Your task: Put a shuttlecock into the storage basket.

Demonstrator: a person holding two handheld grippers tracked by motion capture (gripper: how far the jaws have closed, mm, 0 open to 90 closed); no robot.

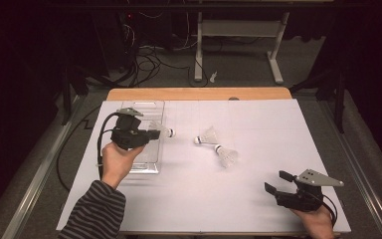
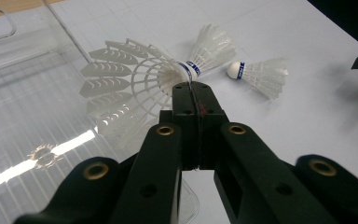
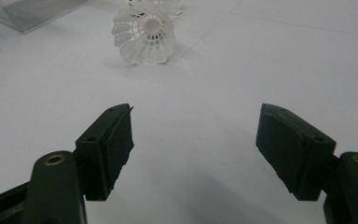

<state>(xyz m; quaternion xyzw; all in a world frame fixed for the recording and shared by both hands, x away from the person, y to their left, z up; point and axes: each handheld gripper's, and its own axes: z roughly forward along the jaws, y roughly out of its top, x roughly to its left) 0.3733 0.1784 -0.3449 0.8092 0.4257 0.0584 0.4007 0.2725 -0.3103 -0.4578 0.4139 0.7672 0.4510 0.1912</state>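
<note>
White plastic, cut into a lattice of feather-shaped vanes, makes up the skirt of the shuttlecock (image 2: 130,88) that we see pinched in the left gripper (image 2: 192,88). Its jaws are pressed fully together, and they nip the shuttlecock just at the rim of its skirt near the cork end, where a blue band runs round. There is small print on that band, but we cannot read it. In the high view this shuttlecock (image 1: 162,130) hangs at the right edge of a clear plastic box (image 1: 144,107), which sits near the far left corner of the white table (image 1: 258,194); the skirt reaches over the box and the cork points out toward the middle of the table.

We count three shuttlecocks in all. The other two lie on the table near its middle, just beside one another: one (image 1: 208,136) with its cork toward the left edge, the other (image 1: 226,156) a little nearer to us with its skirt toward the near edge. Both have the same white skirt and a blue band by the cork.

We count one box and two grippers. The right gripper (image 1: 280,182) rests near the near right corner, well apart from the shuttlecocks, with its jaws spread wide and nothing between them.
</note>
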